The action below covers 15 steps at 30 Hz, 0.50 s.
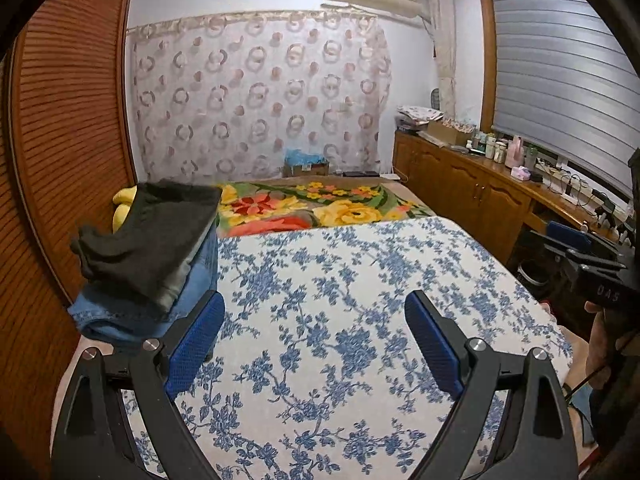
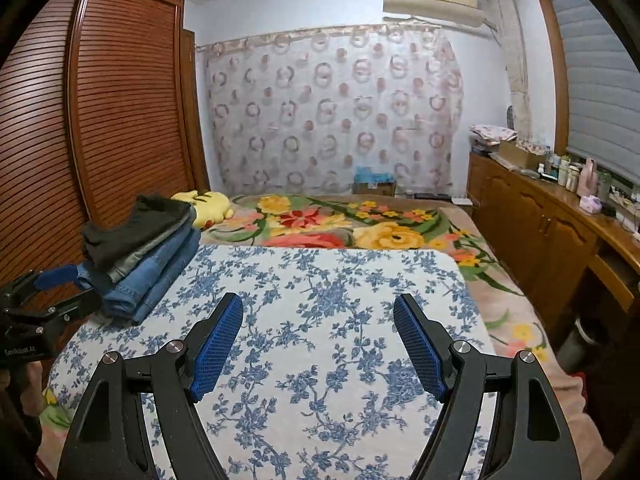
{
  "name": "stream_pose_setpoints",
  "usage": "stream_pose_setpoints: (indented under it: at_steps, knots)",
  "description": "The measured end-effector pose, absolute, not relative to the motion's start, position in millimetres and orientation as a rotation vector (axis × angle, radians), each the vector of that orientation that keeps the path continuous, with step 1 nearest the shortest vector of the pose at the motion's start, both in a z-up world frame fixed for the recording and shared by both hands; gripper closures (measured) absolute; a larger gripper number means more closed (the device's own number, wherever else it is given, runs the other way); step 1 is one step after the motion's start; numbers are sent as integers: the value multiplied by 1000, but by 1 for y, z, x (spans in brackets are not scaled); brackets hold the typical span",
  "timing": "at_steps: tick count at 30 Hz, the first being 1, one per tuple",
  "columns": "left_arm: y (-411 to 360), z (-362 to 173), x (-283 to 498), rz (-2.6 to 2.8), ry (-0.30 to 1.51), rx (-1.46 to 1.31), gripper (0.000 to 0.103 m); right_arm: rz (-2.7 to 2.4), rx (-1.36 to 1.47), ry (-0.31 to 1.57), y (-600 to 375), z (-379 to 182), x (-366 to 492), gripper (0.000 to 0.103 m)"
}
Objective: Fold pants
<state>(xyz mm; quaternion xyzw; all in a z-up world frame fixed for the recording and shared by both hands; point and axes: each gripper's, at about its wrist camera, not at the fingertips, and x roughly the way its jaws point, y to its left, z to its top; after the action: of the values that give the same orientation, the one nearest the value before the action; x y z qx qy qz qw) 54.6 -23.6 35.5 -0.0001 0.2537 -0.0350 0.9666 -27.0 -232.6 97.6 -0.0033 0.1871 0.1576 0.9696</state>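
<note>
Folded pants [image 2: 140,264] sit stacked, dark pairs over denim, at the left edge of a bed [image 2: 360,280] spread with a blue-flowered sheet, beside a wardrobe [image 2: 120,100], while the left gripper [image 1: 316,336] and right gripper [image 2: 318,344] hover wide apart and empty above the sheet.

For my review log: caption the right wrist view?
Open right tool over floral sheet; folded pants stacked at left.

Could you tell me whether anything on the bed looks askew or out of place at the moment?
Only slightly: the dark pants topping the folded stack sit crooked, one rumpled corner overhanging the jeans beneath. Otherwise nothing stands out; both grippers are empty.
</note>
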Motion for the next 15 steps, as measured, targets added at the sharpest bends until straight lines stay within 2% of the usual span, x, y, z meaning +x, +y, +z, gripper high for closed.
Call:
stream_pose_setpoints:
  at_steps: [10,15]
  knots:
    - [-32,62,40,-74,455,14,11,315,8,307,-231,105,-55,24]
    - [-32,72,32,-69,426,11,11,313,14,282,-237,100,-59,18]
